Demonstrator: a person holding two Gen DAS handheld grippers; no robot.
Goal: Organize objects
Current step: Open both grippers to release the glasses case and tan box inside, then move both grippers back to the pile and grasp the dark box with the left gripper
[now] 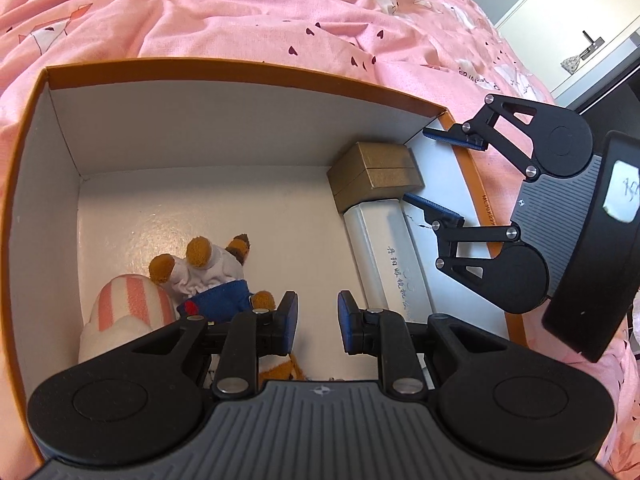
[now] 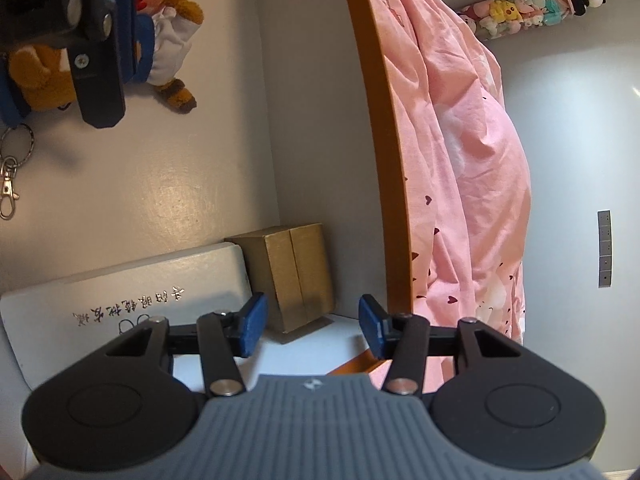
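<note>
An orange box (image 1: pixel 240 65) with a white inside lies on a pink bed. In it are a plush bear (image 1: pixel 212 276) in blue shorts, a pink-striped plush (image 1: pixel 124 308), a gold carton (image 1: pixel 376 172) and a long white case (image 1: pixel 384 256). My left gripper (image 1: pixel 318 322) hangs low inside the box beside the bear. Its jaws are open by a narrow gap with only the box floor showing between them. My right gripper (image 1: pixel 442 174) is open and empty over the box's right wall (image 2: pixel 384 120), near the gold carton (image 2: pixel 292 276) and the white case (image 2: pixel 120 292). A keyring (image 2: pixel 10 168) lies on the box floor.
The pink printed sheet (image 1: pixel 240 12) surrounds the box on every side. A white cabinet (image 1: pixel 580 20) stands beyond the bed. In the right wrist view, a clear tube of plush toys (image 2: pixel 532 4) and a grey wall (image 2: pixel 580 160) lie past the sheet.
</note>
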